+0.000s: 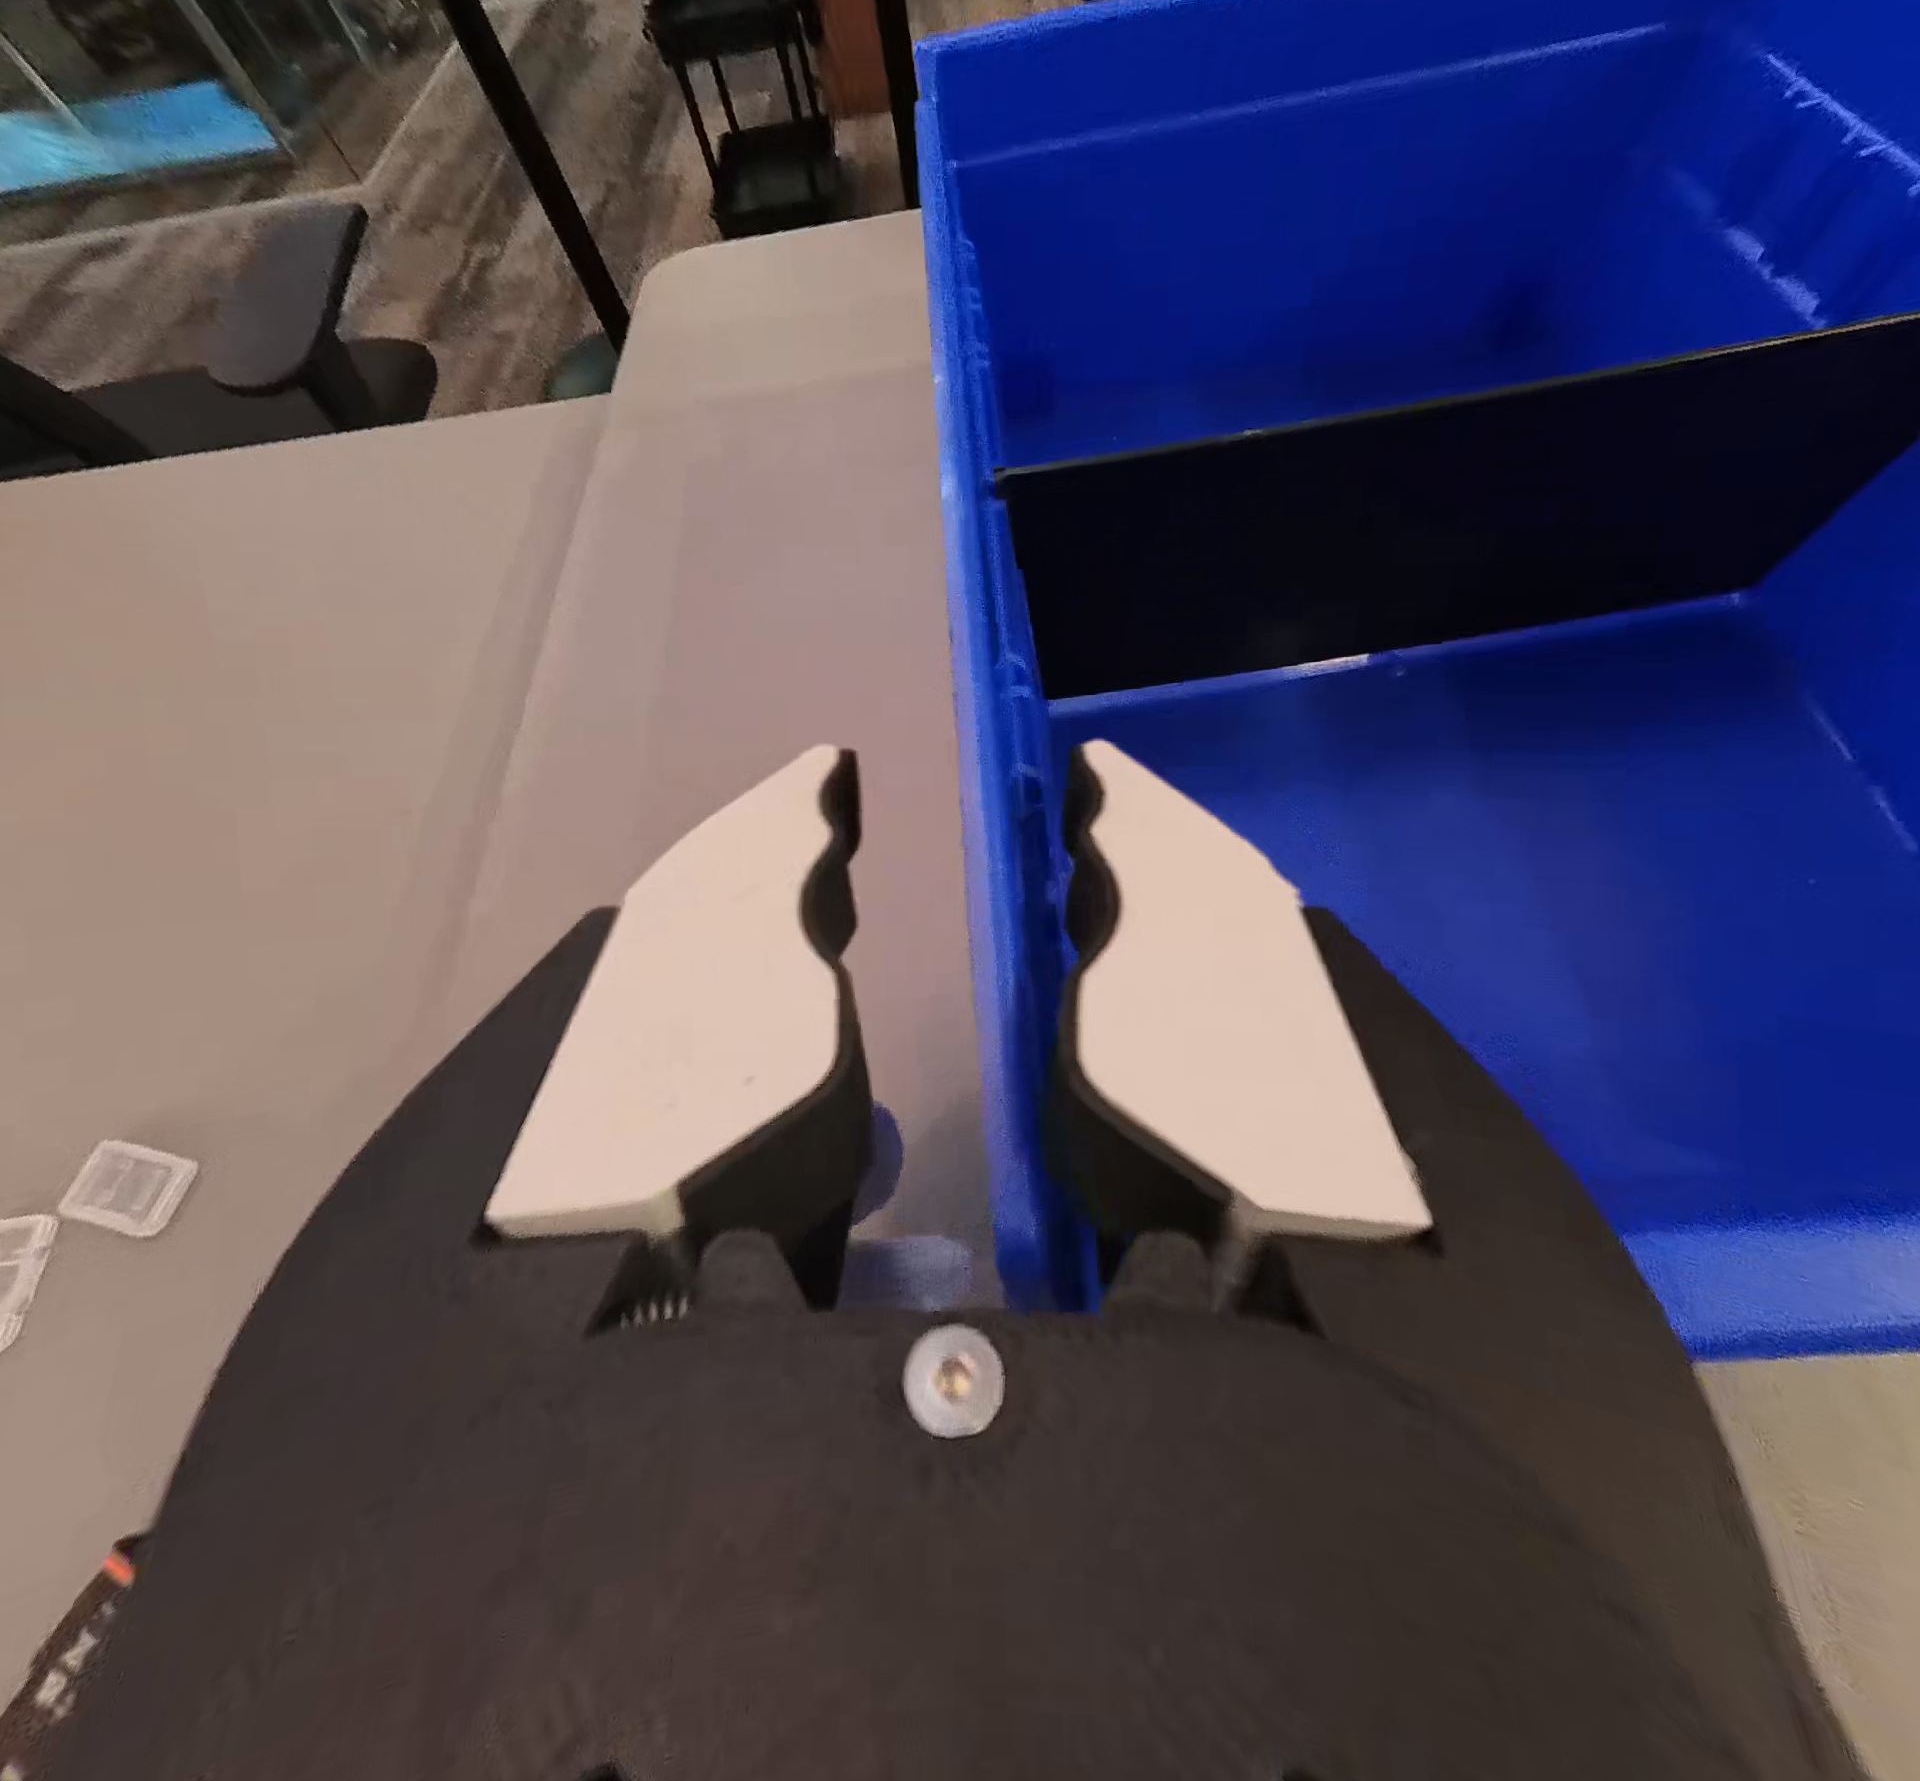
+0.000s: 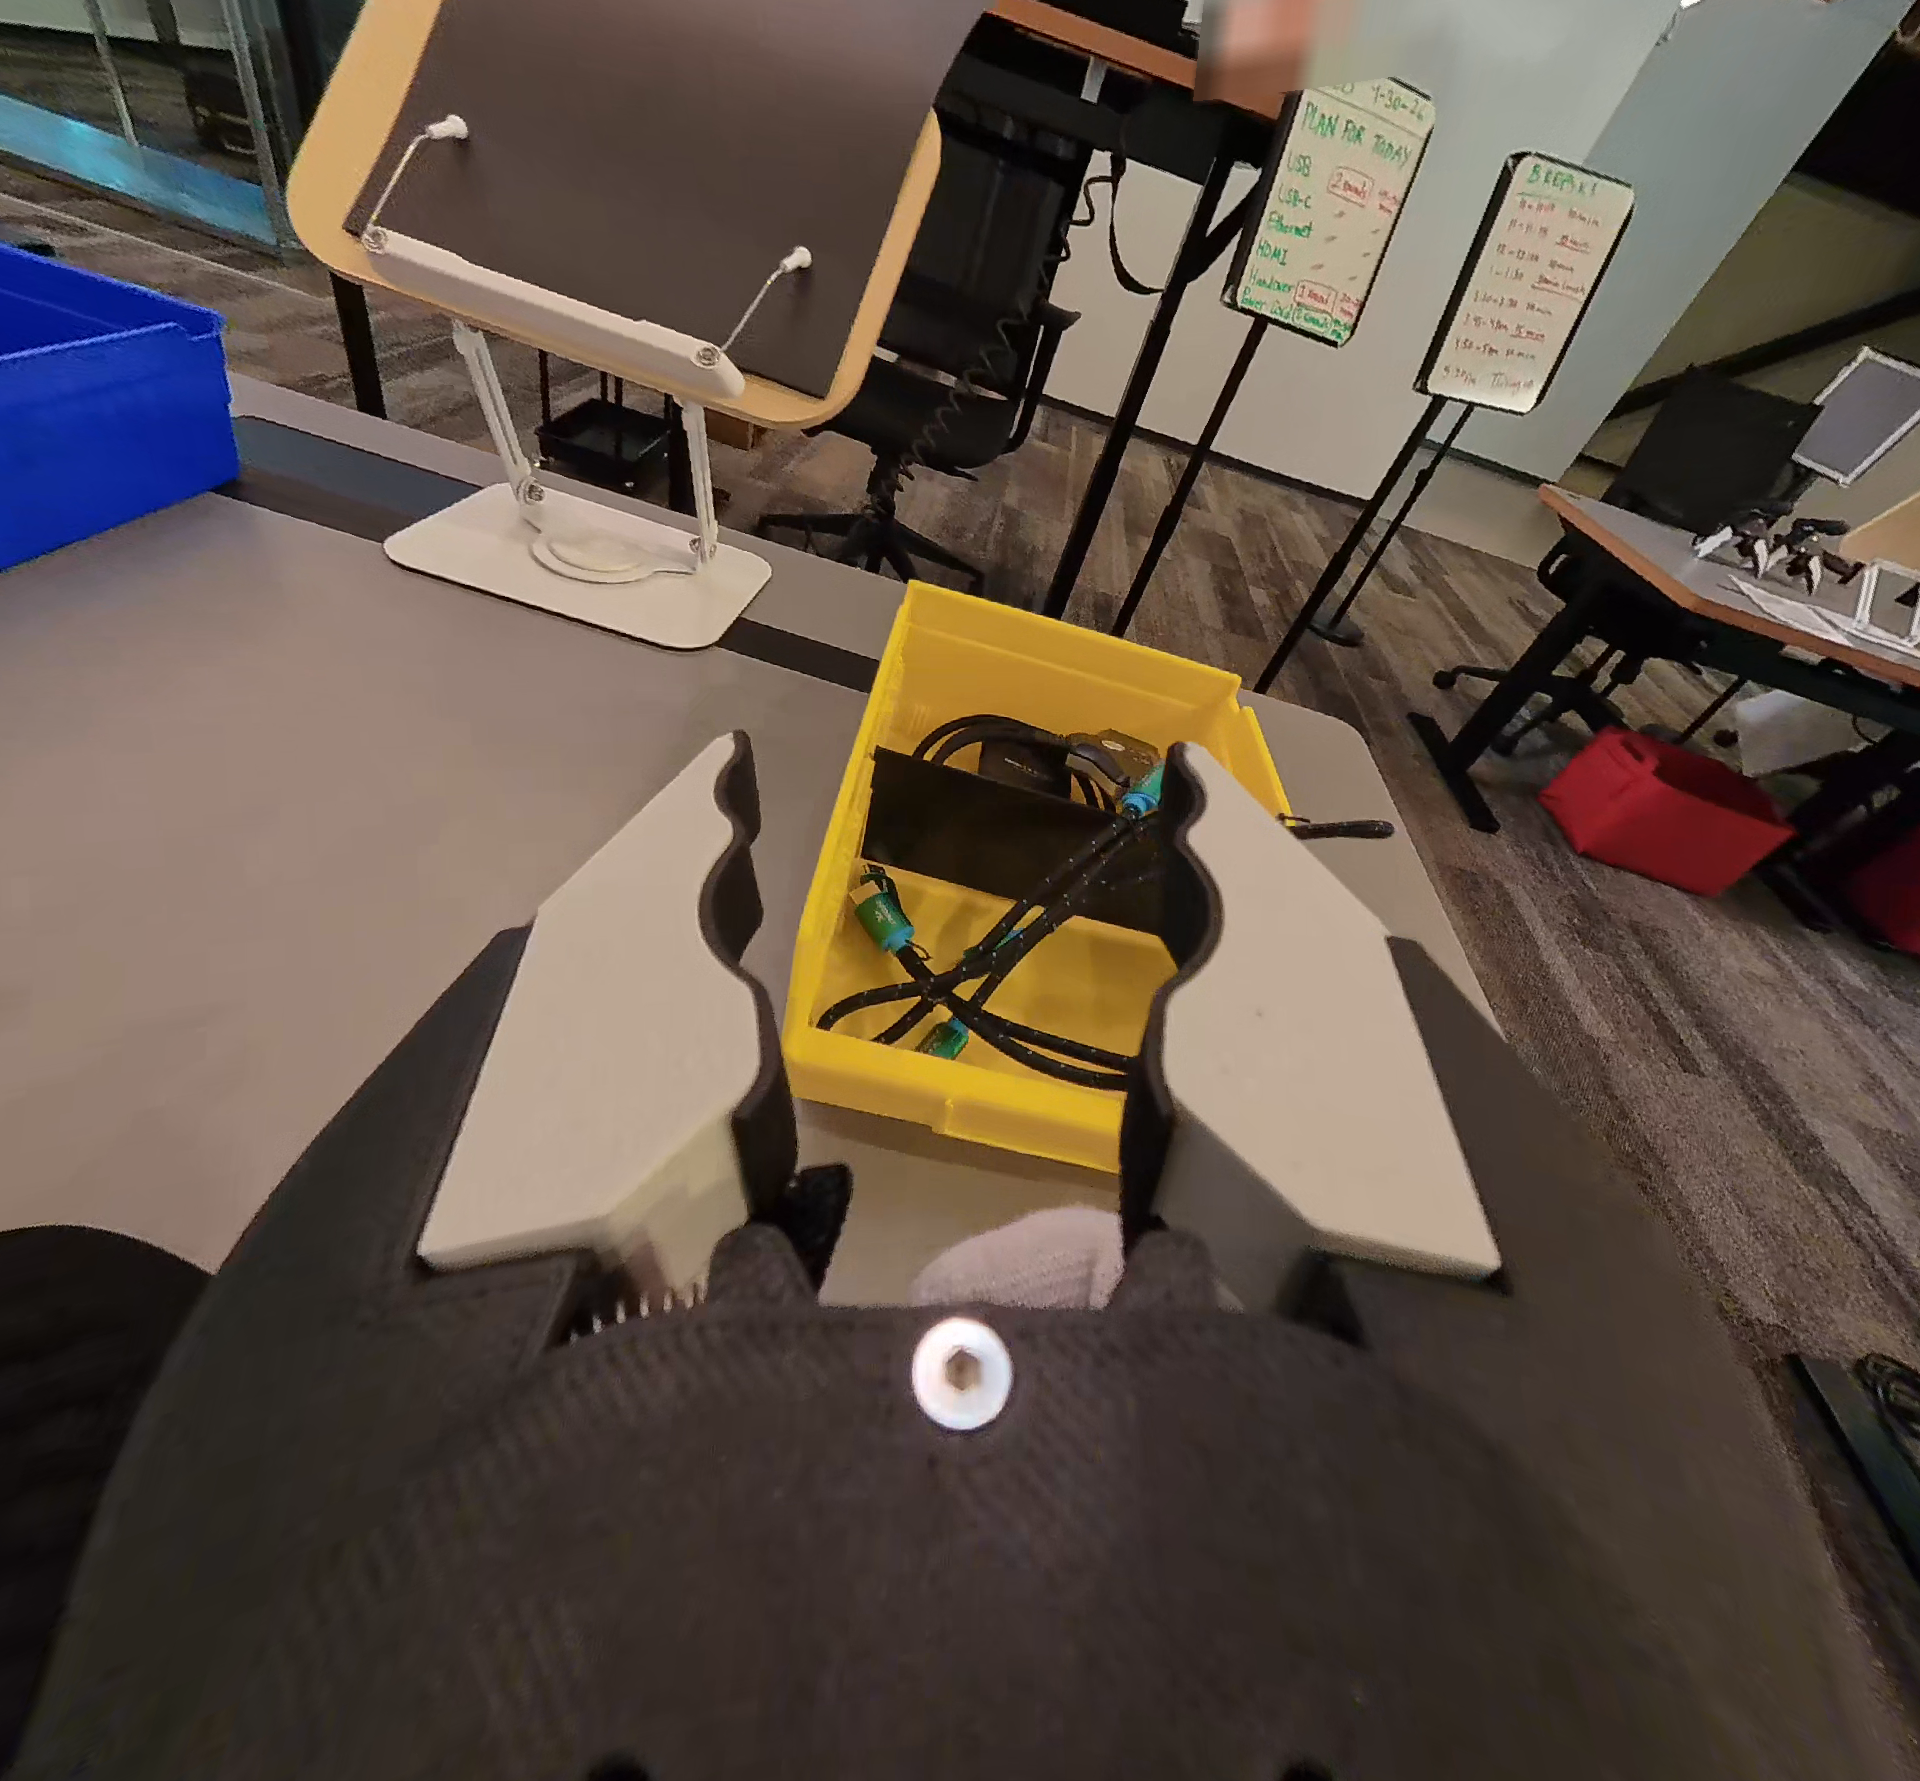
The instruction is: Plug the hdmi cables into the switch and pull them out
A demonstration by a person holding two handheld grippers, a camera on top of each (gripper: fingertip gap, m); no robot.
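Observation:
In the right wrist view a yellow bin (image 2: 935, 1103) stands on the grey table near its right edge. Black braided HDMI cables (image 2: 1023, 942) with green plugs (image 2: 881, 916) lie tangled in its near compartment. A dark switch box (image 2: 1049, 760) sits in the far compartment behind a black divider. My right gripper (image 2: 961, 760) is open and empty, above and short of the bin. My left gripper (image 1: 961, 770) is open and empty, straddling the left wall of a blue bin (image 1: 997, 796). No cable or switch shows in the left wrist view.
The blue bin has a black divider (image 1: 1455, 526) and also shows at the left of the right wrist view (image 2: 104, 401). A tilted book stand (image 2: 623, 297) stands at the table's back. Small clear plastic cases (image 1: 125, 1186) lie on the table at left. Whiteboards (image 2: 1330, 214) stand beyond. The grippers' ends are close to 75 cm from one another.

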